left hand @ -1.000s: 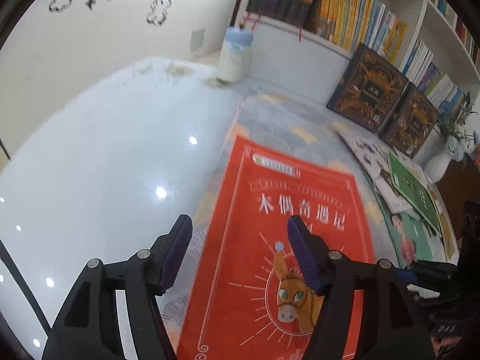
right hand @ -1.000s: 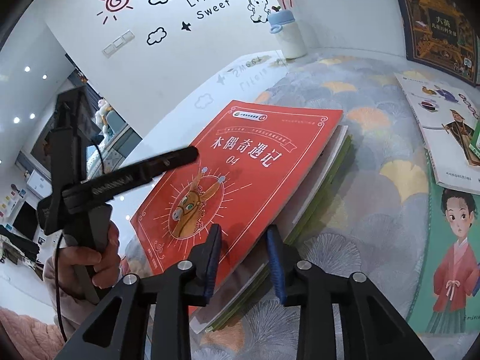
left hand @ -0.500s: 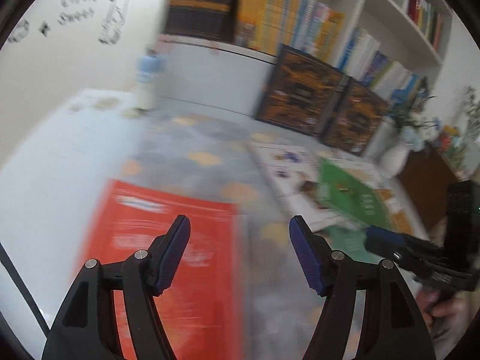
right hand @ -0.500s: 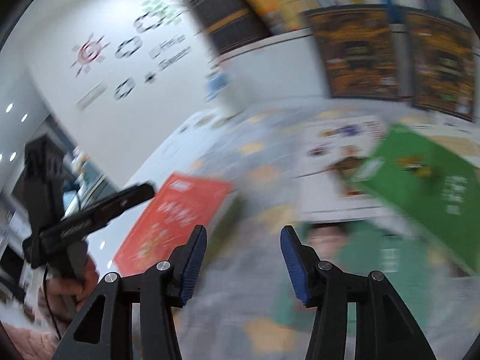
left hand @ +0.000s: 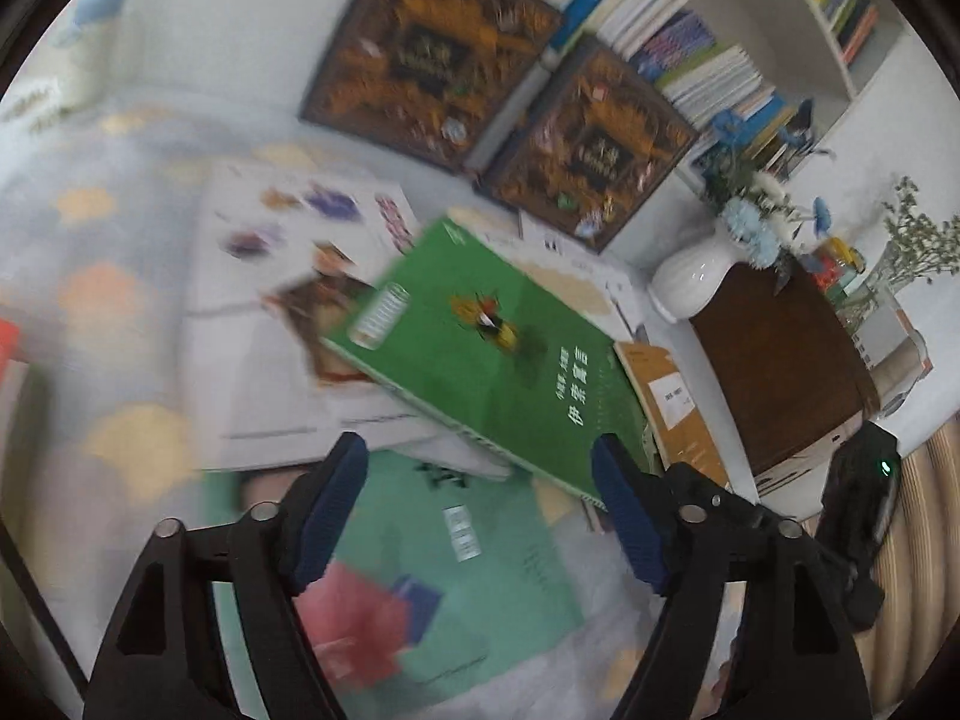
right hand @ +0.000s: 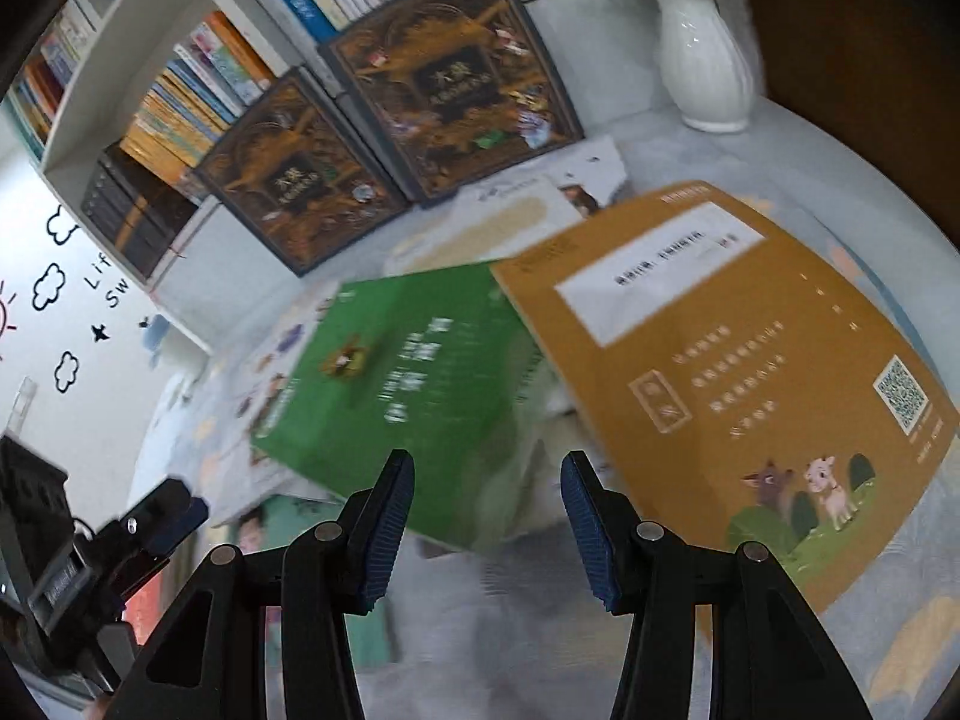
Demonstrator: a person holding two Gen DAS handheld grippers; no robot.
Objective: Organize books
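Books still scattered on a pale grey patterned worktop below a white wall bookshelf already packed w/ upright volumes; two large dark ornate hardcovers lean against its base. Loose on the surface, overlapping: a big mustard-yellow softcover w/ cartoon animals, a bright green paperback lying across a white illustrated picture book, a mint-green book w/ a pink figure nearest the left tool. A white ceramic vase of blue flowers stands at the worktop's far corner, next to a dark brown wooden cabinet. Left tool hovers over the green paperback's near edge & the mint-green book, jaws opening, nothing between them. Right tool hangs just short of the green paperback's near corner, jaws apart, empty. Judged progress: at least four books left to gather; green paperback looks the likely next pick, approx. midway thru or less.
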